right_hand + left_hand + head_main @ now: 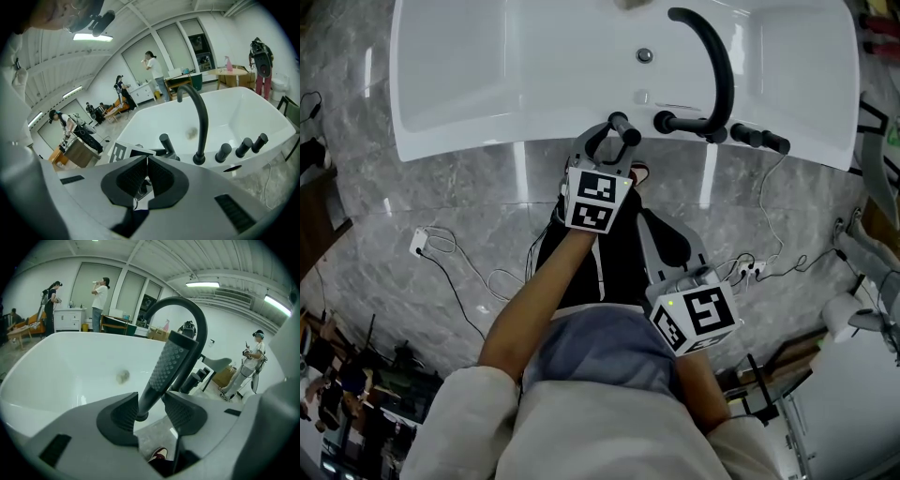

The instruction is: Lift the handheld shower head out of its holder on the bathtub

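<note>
The black handheld shower head (621, 125) stands upright in its holder on the near rim of the white bathtub (478, 84). My left gripper (609, 142) reaches over the rim to it. In the left gripper view the dotted handle of the shower head (168, 367) rises between the open jaws of my left gripper (150, 405), with the pads close on either side and not pressing. My right gripper (680, 281) hangs back near the person's body, its jaws shut on nothing (147, 161). From there the shower head (167, 144) shows beyond the left gripper's marker cube.
A black arched spout (719, 70) stands right of the shower head, with black knobs (759, 139) along the rim beyond it. Cables (455, 267) lie on the grey marble floor. Several people stand in the room behind the tub.
</note>
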`<move>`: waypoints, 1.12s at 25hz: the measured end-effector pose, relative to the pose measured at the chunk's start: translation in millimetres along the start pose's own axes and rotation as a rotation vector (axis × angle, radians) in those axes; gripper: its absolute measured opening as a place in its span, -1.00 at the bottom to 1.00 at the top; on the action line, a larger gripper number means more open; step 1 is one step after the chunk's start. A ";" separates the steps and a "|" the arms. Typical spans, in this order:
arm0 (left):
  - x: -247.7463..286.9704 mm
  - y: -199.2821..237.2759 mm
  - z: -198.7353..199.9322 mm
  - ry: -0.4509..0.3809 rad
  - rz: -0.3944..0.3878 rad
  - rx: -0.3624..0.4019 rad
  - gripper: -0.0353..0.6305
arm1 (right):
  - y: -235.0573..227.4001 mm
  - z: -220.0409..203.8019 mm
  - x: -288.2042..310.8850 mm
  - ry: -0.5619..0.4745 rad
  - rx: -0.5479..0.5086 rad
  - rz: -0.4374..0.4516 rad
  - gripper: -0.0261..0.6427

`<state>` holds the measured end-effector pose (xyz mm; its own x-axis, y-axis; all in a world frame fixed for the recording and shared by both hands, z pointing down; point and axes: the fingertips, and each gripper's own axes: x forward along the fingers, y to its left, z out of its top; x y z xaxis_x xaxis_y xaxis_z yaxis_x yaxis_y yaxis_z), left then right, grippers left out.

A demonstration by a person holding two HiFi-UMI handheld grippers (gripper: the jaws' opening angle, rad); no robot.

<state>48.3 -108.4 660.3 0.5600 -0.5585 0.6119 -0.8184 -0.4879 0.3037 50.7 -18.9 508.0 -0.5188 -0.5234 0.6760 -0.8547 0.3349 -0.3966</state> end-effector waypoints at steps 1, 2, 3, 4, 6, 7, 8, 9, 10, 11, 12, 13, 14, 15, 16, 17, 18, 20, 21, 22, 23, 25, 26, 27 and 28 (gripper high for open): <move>2.0 1.4 -2.0 0.004 0.002 -0.003 -0.40 | -0.4 -0.7 1.1 0.004 -0.001 0.004 -0.86; 4.2 2.4 -4.2 0.008 0.004 -0.007 -0.40 | -1.3 -1.5 2.2 0.008 -0.001 0.008 -0.86; 6.8 3.1 -6.3 0.011 0.006 -0.009 -0.40 | -2.7 -2.4 3.2 0.013 -0.002 0.011 -0.86; 9.7 3.6 -8.3 0.014 0.008 -0.012 -0.40 | -4.6 -3.3 4.2 0.017 -0.002 0.013 -0.86; 16.6 4.4 -14.1 0.022 0.017 -0.018 -0.40 | -9.0 -5.7 6.1 0.024 0.000 0.014 -0.86; 20.4 5.0 -18.2 0.027 0.023 -0.022 -0.40 | -10.9 -6.8 6.9 0.027 0.002 0.013 -0.86; 24.0 5.7 -21.7 0.032 0.028 -0.025 -0.40 | -12.3 -7.2 7.8 0.030 0.003 0.014 -0.86; 27.2 6.5 -23.8 0.037 0.031 -0.026 -0.40 | -13.3 -7.2 8.7 0.033 0.003 0.015 -0.86; 29.9 7.5 -25.0 0.040 0.033 -0.026 -0.40 | -14.2 -7.1 9.4 0.034 0.005 0.016 -0.86; 32.3 8.3 -25.5 0.043 0.033 -0.027 -0.40 | -15.0 -6.8 9.8 0.036 0.006 0.016 -0.86; 34.4 8.9 -25.6 0.046 0.032 -0.028 -0.40 | -15.9 -6.6 9.9 0.036 0.008 0.016 -0.86; 36.4 9.1 -25.3 0.048 0.031 -0.029 -0.40 | -17.0 -6.4 10.0 0.037 0.010 0.016 -0.86; 38.3 9.1 -24.8 0.049 0.029 -0.029 -0.40 | -18.2 -6.2 10.0 0.037 0.011 0.015 -0.86; 39.6 9.2 -24.4 0.049 0.027 -0.029 -0.40 | -19.2 -6.3 10.0 0.037 0.012 0.014 -0.86; 40.2 9.6 -24.3 0.049 0.028 -0.028 -0.40 | -19.7 -6.6 10.2 0.037 0.014 0.013 -0.86; 40.1 10.2 -24.5 0.048 0.029 -0.026 -0.40 | -19.8 -7.1 10.4 0.037 0.016 0.013 -0.86; 39.7 11.0 -24.8 0.047 0.032 -0.025 -0.40 | -19.7 -7.5 10.7 0.037 0.018 0.013 -0.86; 39.1 11.9 -24.8 0.043 0.037 -0.018 -0.40 | -18.9 -8.1 11.1 0.038 0.020 0.013 -0.86; 38.9 12.1 -24.6 0.041 0.039 -0.013 -0.40 | -18.3 -8.4 11.0 0.039 0.020 0.014 -0.86; 38.6 12.2 -24.4 0.040 0.042 -0.008 -0.40 | -17.6 -8.7 10.8 0.039 0.019 0.014 -0.86; 38.2 12.2 -24.0 0.039 0.044 -0.002 -0.40 | -16.9 -9.1 10.5 0.038 0.019 0.015 -0.86; 37.6 12.3 -22.9 0.036 0.049 0.007 -0.41 | -16.0 -9.9 10.0 0.039 0.020 0.015 -0.86; 37.5 12.3 -22.4 0.035 0.051 0.011 -0.41 | -16.0 -10.5 9.9 0.040 0.022 0.015 -0.86; 37.6 12.3 -22.1 0.035 0.052 0.013 -0.41 | -16.3 -11.4 9.8 0.041 0.024 0.014 -0.86; 37.9 12.4 -22.1 0.035 0.052 0.014 -0.41 | -16.7 -12.6 10.0 0.043 0.026 0.013 -0.86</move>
<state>56.5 -120.7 703.5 0.5117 -0.5597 0.6519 -0.8443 -0.4683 0.2606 60.1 -19.9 529.3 -0.5287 -0.4846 0.6969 -0.8486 0.3205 -0.4210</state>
